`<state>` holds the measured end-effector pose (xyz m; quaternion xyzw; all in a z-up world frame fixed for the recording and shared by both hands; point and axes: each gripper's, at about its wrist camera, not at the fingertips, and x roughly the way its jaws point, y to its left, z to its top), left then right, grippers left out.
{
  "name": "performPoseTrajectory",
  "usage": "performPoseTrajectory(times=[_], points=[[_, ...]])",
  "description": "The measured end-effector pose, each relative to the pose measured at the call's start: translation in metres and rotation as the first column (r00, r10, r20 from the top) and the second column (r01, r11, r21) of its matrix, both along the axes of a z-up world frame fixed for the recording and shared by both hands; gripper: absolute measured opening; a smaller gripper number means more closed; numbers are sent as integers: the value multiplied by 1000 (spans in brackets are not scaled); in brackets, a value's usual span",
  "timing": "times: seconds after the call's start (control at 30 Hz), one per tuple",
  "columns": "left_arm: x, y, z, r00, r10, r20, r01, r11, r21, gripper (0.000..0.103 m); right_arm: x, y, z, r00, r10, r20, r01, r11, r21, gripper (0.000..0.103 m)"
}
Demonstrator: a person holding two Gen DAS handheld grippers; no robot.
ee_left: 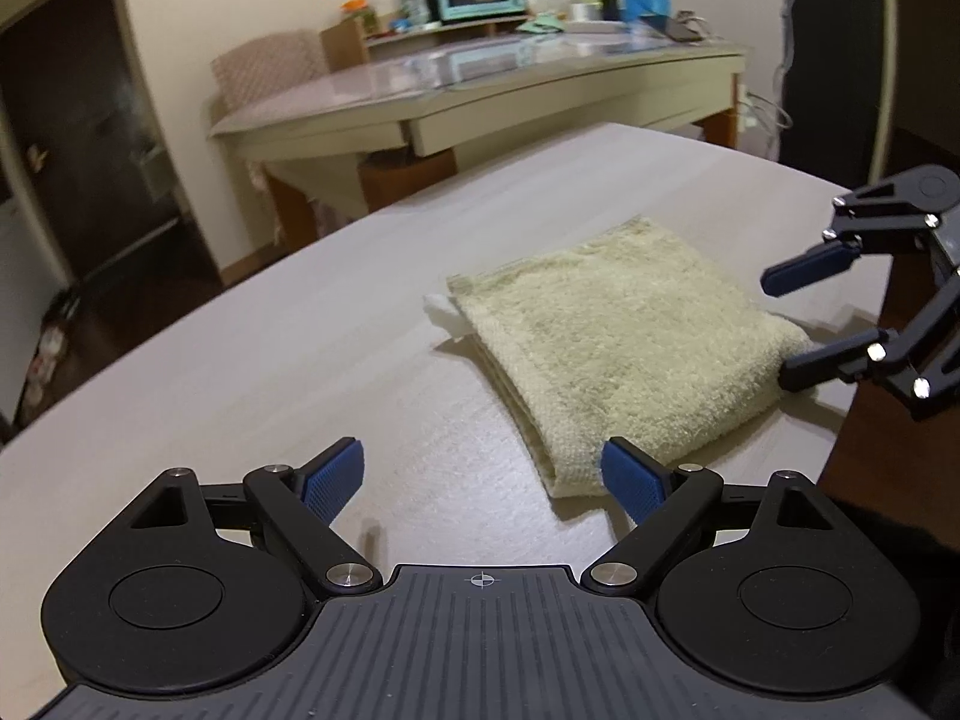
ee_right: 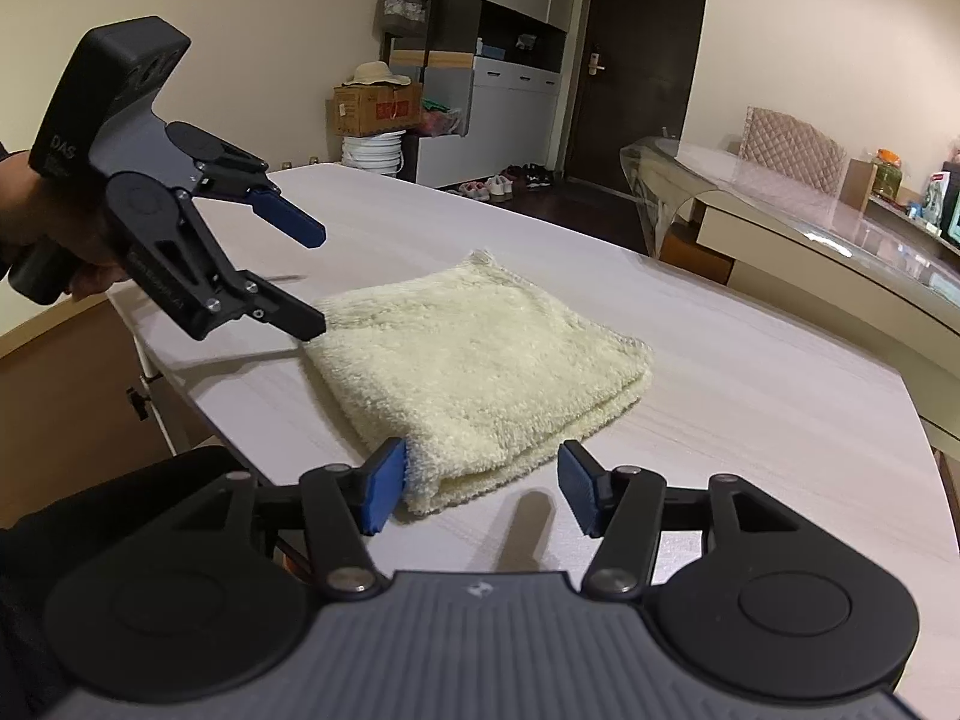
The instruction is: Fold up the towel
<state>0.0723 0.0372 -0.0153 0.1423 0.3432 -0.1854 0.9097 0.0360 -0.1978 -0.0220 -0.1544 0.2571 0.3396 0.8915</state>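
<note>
Folded towel (ee_left: 624, 342) flat on pale table (ee_left: 240, 360). Left gripper (ee_left: 483, 483) released, spread wide at one corner; right gripper (ee_right: 480, 486) released too, nothing grasped, straddling another corner.

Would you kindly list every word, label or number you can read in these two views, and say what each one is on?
"DAS": on the grey body of the left gripper, right wrist view.
Smaller print below "DAS": too small to read.
Print along that gripper's black linkage: too blurred to read.
Red marking on the cardboard box: too blurred to read.
Packages on the far desk: too blurred to read.
Towel: no text.
</note>
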Motion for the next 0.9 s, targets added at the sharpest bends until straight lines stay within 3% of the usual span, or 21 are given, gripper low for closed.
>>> performPoseTrajectory(times=[0.27, 0.8, 0.9], points=[[-4, -5, 0, 996, 87, -18, -87, 996, -5, 91, -5, 12, 4, 1000, -10, 23, 10, 1000, 9, 58], [-12, -15, -3, 991, 124, -41, -126, 991, -39, 91, 5, 1, -7, 998, -8, 70, 13, 997, -71, 62], [-15, -20, -4, 992, 115, -46, -117, 992, -46, 91, 11, -5, -4, 999, -13, 45, 16, 998, -62, 62]])
